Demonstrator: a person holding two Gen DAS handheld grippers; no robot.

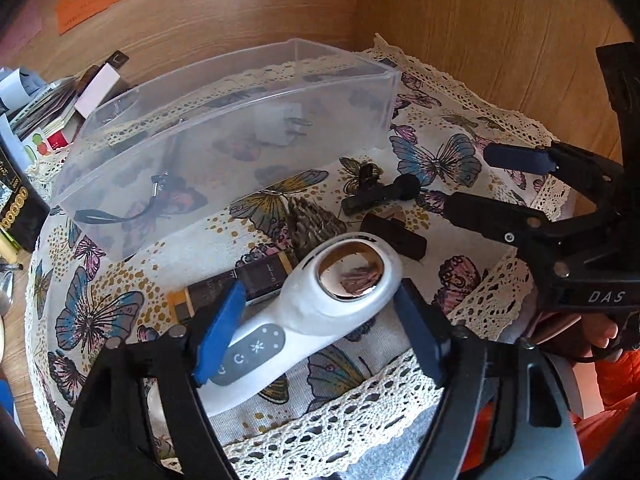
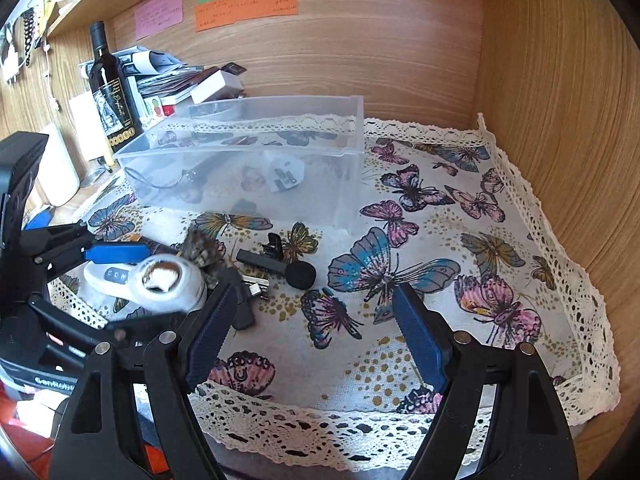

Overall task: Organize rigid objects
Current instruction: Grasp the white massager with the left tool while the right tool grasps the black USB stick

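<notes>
A white handheld device with a round mirrored head and a grey button panel lies on the butterfly cloth. My left gripper is open with its blue pads either side of the device's handle; whether they touch it I cannot tell. It also shows in the right wrist view. My right gripper is open and empty above the cloth. A clear plastic bin holds a white plug and a corded item. A small black microphone lies near the device.
A dark box, a brown block and a pinecone-like object lie beside the device. A wine bottle, stacked papers and boxes stand left of the bin. Wooden walls close the back and right.
</notes>
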